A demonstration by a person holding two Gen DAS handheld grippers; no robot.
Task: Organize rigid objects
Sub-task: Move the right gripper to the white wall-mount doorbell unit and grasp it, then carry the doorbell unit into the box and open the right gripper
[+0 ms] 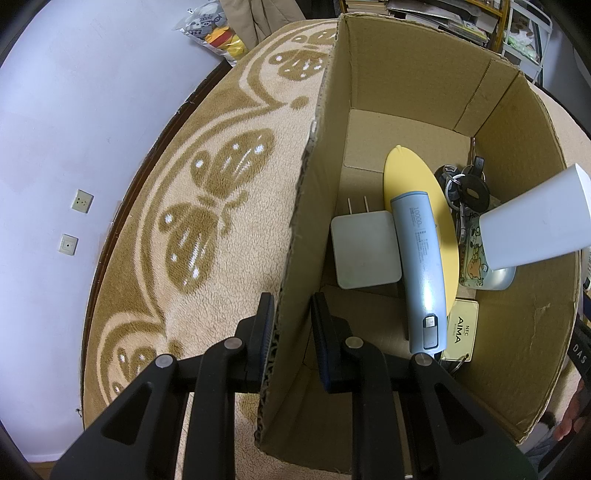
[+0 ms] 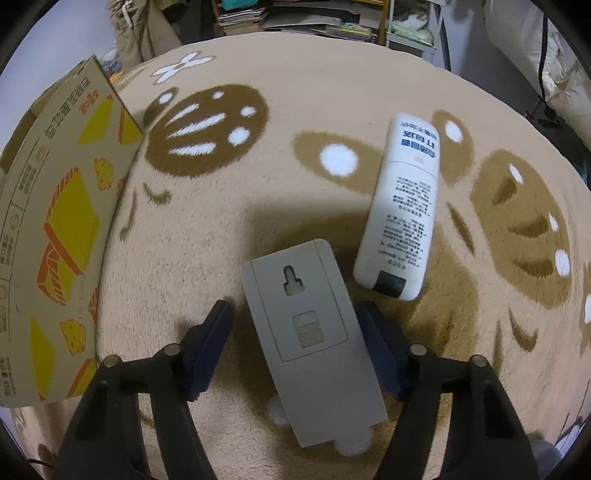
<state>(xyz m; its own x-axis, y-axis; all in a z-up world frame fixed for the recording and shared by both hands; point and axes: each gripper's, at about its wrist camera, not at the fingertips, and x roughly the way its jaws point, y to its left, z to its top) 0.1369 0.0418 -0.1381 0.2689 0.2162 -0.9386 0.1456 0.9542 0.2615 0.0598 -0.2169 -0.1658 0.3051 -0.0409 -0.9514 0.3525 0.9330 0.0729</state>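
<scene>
Lying face-down, grey remote [image 2: 314, 339] sits between wide-spread right hand-held gripper [image 2: 299, 354] fingers.

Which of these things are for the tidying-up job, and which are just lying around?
For the job:
- cardboard box, wall between the left claw fingers
- gray remote, back up, between the open right claw fingers
- white bottle on the blanket
- charger, power bank, keys in the box

Just lying around:
- butterfly blanket
- wall sockets
- stacked books
</scene>
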